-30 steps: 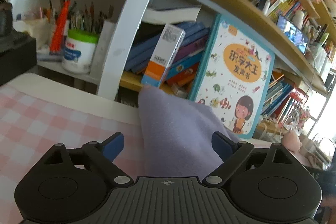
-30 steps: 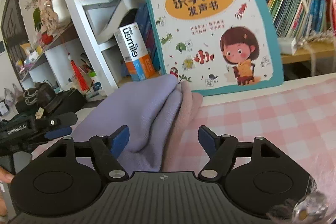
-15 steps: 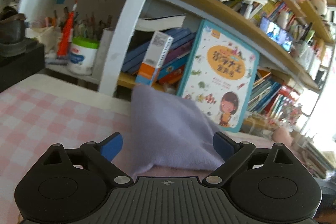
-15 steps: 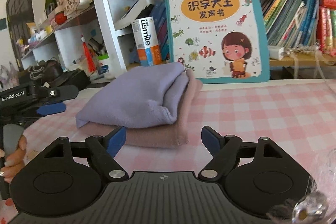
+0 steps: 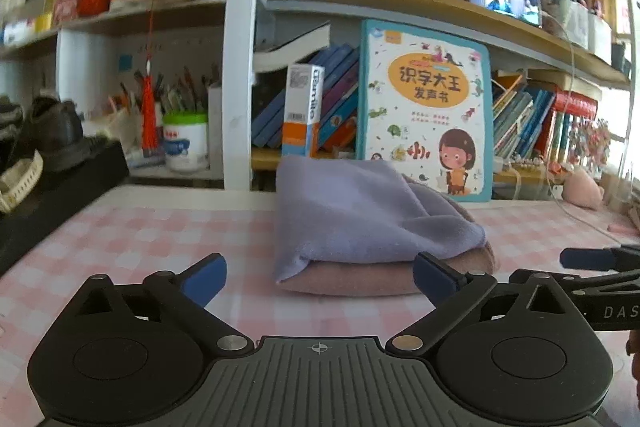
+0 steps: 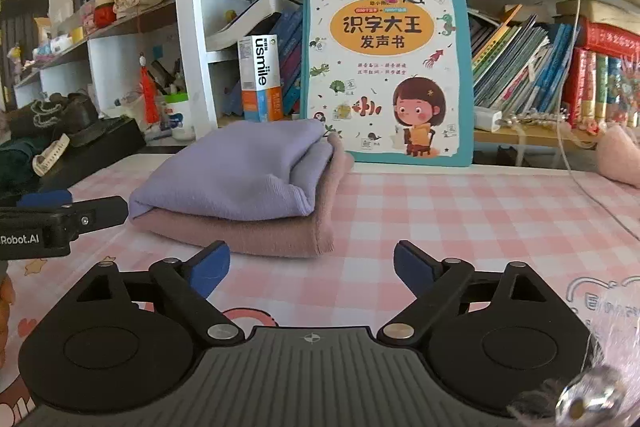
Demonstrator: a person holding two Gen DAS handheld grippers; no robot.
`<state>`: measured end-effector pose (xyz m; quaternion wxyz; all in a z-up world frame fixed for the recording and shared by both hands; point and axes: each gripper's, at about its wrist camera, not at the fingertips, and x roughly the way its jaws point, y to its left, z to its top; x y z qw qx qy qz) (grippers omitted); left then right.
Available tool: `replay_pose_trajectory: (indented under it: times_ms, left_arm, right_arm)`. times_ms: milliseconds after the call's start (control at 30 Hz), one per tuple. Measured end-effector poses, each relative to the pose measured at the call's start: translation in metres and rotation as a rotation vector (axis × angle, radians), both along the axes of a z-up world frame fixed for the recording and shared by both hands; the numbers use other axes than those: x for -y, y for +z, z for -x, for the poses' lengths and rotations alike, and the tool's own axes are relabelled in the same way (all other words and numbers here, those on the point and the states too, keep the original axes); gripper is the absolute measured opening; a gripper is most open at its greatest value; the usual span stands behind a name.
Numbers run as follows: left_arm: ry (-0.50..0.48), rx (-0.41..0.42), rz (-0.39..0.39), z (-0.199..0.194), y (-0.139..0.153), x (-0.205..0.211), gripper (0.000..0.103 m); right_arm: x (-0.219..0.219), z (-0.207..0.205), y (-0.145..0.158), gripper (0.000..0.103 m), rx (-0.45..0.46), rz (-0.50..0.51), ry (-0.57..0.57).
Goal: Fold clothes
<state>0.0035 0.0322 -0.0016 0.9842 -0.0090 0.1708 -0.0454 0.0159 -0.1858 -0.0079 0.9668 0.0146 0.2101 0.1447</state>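
Folded clothes (image 6: 240,183) stacked, claws (image 6: 311,269) opening, empty

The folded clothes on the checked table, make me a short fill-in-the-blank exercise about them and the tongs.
1. The purple garment lies on top of the ____ garment.
2. Behind the stack stands a children's ____ with a cartoon girl.
3. The stack rests on a pink and white ____ tablecloth.
4. The right tongs are opening and hold ____.

Missing words: pink; book; checked; nothing

A: What lies ahead of the left gripper (image 5: 319,277)?
B: Two folded cloths — a lilac one (image 5: 360,219) atop a pink one (image 5: 360,281).
A: Held?
B: No — jaws opening, nothing between them.
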Motion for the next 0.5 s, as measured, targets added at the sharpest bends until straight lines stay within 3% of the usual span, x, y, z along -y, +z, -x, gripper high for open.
replay_pose_trajectory:
  times_ms: [233,500]
  left_arm:
    - [0.002,-0.010,-0.069,0.0020,-0.0036,0.0086,0.103]
    - [0.001,-0.025,-0.071,0.0000,-0.0057,0.0084,0.103]
  right_arm:
    - [-0.0093,0.0129,0.0020,0.101,0.067,0.060,-0.011]
    - [-0.0080,0.0049,0.0004,0.102,0.014,0.058,-0.029]
